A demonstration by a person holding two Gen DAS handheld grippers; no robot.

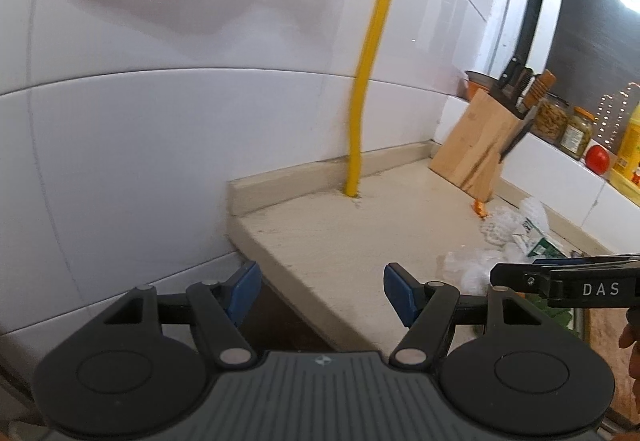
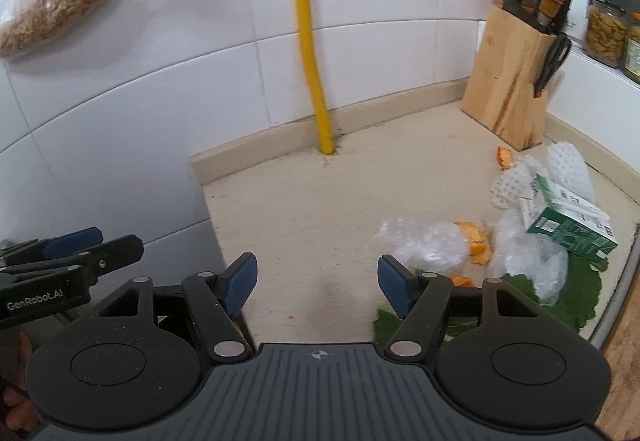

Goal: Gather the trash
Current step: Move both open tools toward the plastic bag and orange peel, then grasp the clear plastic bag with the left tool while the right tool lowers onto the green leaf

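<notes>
Trash lies on the beige countertop (image 2: 320, 201) at the right: a crumpled clear plastic bag (image 2: 424, 245), orange peel (image 2: 476, 239), a green and white carton (image 2: 568, 221), white foam netting (image 2: 568, 169) and large green leaves (image 2: 576, 293). My right gripper (image 2: 318, 283) is open over bare counter, left of the plastic bag, nothing between its blue pads. My left gripper (image 1: 320, 291) is open too, over the counter's left front corner, holding nothing. In the left wrist view the same trash shows at the right: plastic (image 1: 468, 269), carton (image 1: 540, 245), a peel bit (image 1: 479, 207).
A wooden knife block (image 2: 508, 85) with knives and scissors stands at the back right corner. A yellow pipe (image 2: 316, 81) rises from the counter along the white tiled wall. Jars (image 1: 576, 131), a tomato (image 1: 598, 159) and a yellow bottle (image 1: 630, 157) stand on a ledge.
</notes>
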